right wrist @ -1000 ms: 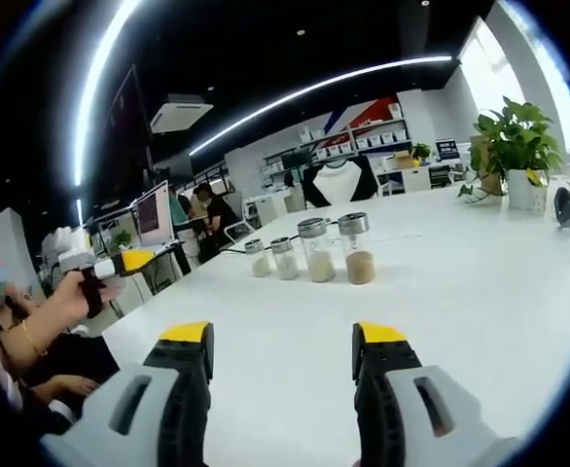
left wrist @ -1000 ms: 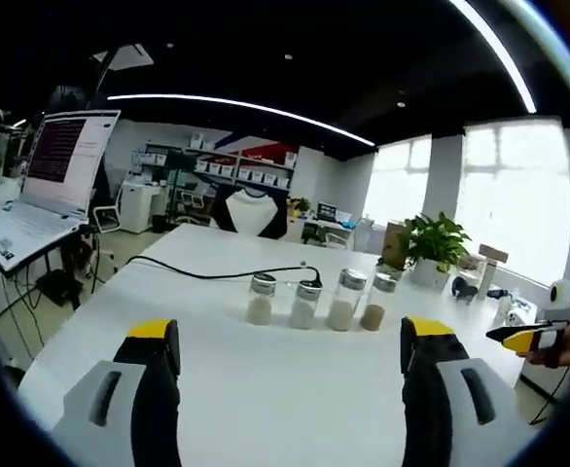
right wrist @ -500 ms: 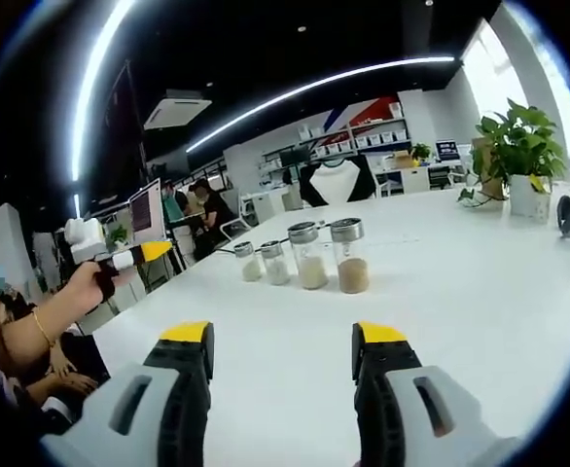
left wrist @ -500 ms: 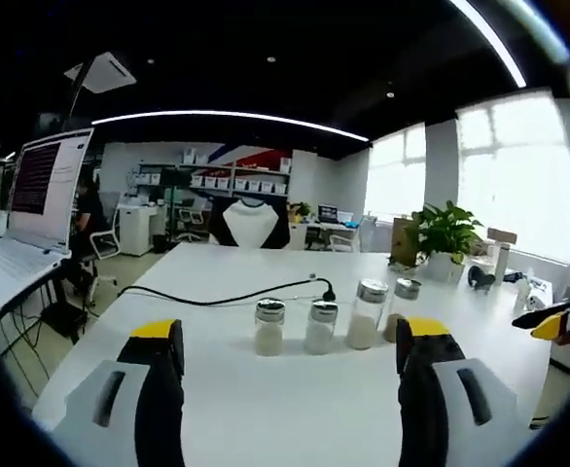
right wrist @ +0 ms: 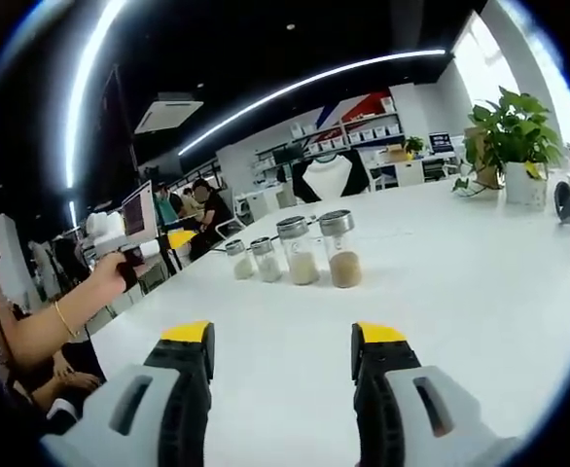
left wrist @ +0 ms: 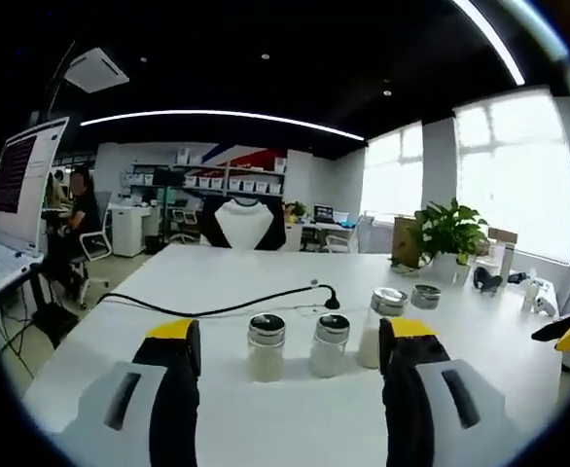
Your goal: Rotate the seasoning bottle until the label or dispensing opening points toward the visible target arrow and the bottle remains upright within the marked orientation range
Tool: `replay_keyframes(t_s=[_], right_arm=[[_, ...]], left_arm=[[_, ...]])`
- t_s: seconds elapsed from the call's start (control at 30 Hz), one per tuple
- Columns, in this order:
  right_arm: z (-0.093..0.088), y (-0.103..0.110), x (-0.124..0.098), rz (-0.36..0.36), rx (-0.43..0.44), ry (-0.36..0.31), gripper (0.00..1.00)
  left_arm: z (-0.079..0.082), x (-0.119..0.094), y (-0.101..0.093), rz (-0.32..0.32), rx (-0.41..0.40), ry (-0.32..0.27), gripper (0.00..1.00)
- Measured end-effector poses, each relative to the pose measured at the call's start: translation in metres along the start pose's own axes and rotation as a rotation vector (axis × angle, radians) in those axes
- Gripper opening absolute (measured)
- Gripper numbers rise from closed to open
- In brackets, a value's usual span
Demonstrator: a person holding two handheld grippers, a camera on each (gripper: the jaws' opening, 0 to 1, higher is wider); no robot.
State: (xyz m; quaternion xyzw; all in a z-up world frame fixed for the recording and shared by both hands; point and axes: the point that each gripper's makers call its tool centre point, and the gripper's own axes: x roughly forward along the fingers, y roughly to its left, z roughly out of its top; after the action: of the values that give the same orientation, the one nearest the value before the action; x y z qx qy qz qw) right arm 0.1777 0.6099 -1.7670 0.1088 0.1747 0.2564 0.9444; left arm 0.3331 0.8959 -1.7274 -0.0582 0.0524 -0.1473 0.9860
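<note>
Four small seasoning bottles stand in a row on the white table (left wrist: 266, 409). Each looks like clear glass with a shiny metal cap, so they are hard, smooth and could slip or tip if pushed high up. They hold only a little powder at the bottom, so they are likely light. A good place to take hold is the round glass body, low down, with a soft squeeze, then turn it slowly so it stays standing.

In the left gripper view the white-powder bottle (left wrist: 266, 347) stands just ahead, between the yellow tips of the left gripper (left wrist: 286, 345), which is spread wide and holds nothing. Its neighbour bottle (left wrist: 330, 345) is just beside it, and a taller bottle (left wrist: 382, 321) is partly behind the gripper's right jaw. In the right gripper view the brown-powder bottle (right wrist: 340, 249) ends the row nearest the camera. The right gripper (right wrist: 281, 352) is also wide apart and empty, well back from the row.

I cannot see any arrow mark or label from here, so which bottle is meant is hard to tell.

The bottles stand close together, so a jaw could bump a neighbour. A black cable (left wrist: 217, 306) lies on the table behind them. A potted plant (left wrist: 445, 238) sits farther off. The person's hand (right wrist: 120, 272) shows at the side
</note>
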Motion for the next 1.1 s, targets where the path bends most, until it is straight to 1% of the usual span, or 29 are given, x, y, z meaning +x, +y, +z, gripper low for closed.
replay_keyframes(t_s=[0.07,0.2,0.27,0.33,0.37,0.47,0.5,0.57,0.63,0.8,0.87,0.97,1.07,1.1], right_arm=[[0.001,-0.004,0.0,-0.006,0.003,-0.006,0.56],[0.005,-0.009,0.002,-0.02,0.008,-0.015,0.56],[0.007,-0.01,0.002,-0.026,0.009,-0.022,0.55],[0.009,-0.013,0.002,-0.032,0.015,-0.031,0.55],[0.01,-0.013,0.002,-0.033,0.017,-0.033,0.55],[0.006,-0.016,0.005,-0.037,0.013,-0.025,0.55],[0.001,-0.019,0.006,-0.043,0.018,-0.002,0.55],[0.0,-0.02,0.006,-0.045,0.018,0.001,0.55],[0.0,-0.02,0.006,-0.047,0.024,0.0,0.55],[0.0,-0.02,0.007,-0.049,0.018,0.003,0.55],[0.002,-0.025,0.007,-0.08,0.021,-0.009,0.56],[0.001,-0.025,0.006,-0.071,0.027,-0.008,0.56],[0.001,-0.025,0.005,-0.071,0.022,-0.005,0.56],[0.001,-0.026,0.004,-0.073,0.021,-0.003,0.56]], left_arm=[[-0.002,0.008,0.0,0.002,0.0,0.001,0.8],[-0.011,0.026,0.006,0.015,-0.002,0.026,0.8],[-0.014,0.034,0.008,0.023,0.003,0.028,0.77],[-0.017,0.041,0.014,0.047,0.018,0.037,0.73],[-0.019,0.046,0.018,0.067,0.037,0.03,0.72],[-0.024,0.054,0.02,0.062,0.038,0.049,0.72],[-0.026,0.058,0.021,0.062,0.041,0.052,0.72],[-0.028,0.063,0.022,0.062,0.048,0.056,0.71],[-0.032,0.067,0.021,0.055,0.06,0.074,0.7],[-0.04,0.078,0.022,0.039,0.057,0.085,0.61],[-0.041,0.083,0.023,0.039,0.065,0.087,0.6],[-0.042,0.09,0.025,0.04,0.079,0.083,0.56],[-0.048,0.099,0.029,0.041,0.082,0.087,0.47],[-0.052,0.102,0.031,0.043,0.065,0.097,0.47]])
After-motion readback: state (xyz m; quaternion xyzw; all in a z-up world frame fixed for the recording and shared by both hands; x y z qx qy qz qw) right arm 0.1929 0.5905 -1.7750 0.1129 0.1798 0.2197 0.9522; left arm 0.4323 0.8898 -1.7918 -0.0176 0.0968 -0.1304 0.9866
